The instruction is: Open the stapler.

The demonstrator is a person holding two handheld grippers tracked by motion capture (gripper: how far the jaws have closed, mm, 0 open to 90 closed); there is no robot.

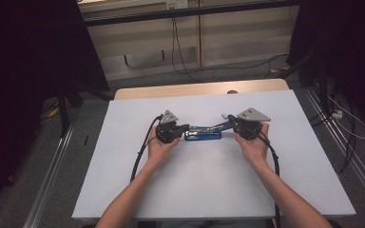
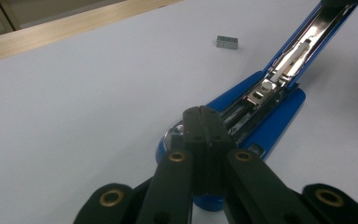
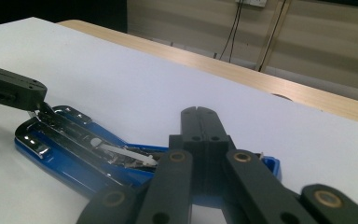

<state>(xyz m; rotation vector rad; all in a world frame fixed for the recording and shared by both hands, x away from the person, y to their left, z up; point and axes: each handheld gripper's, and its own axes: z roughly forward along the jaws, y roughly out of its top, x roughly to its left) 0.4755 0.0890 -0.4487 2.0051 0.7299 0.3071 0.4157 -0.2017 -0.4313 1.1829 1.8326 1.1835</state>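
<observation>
Nearest the person, two forearms reach up the white tabletop [image 1: 209, 190], each hand carrying a gripper, and both point inward at a blue stapler [image 1: 203, 135] lying flat between them near the middle of the surface. The left gripper [image 1: 186, 127] has its fingers pressed fully together with nothing between them, the closed tip resting at the stapler's front end; this looks like a way to pin the base so it cannot slide. The right gripper [image 1: 229, 119] likewise has its fingers shut and empty, and sits by the hinge end, apparently to keep the blue top arm [image 2: 326, 18] swung up. That arm slants away from the base, leaving the metal staple channel [image 3: 74, 133] bare, so the job in hand is likely reloading. Farther out, a small strip of staples [image 2: 226, 42] lies apart on the tabletop. Beyond it runs the wooden edge [image 1: 195, 89].
</observation>
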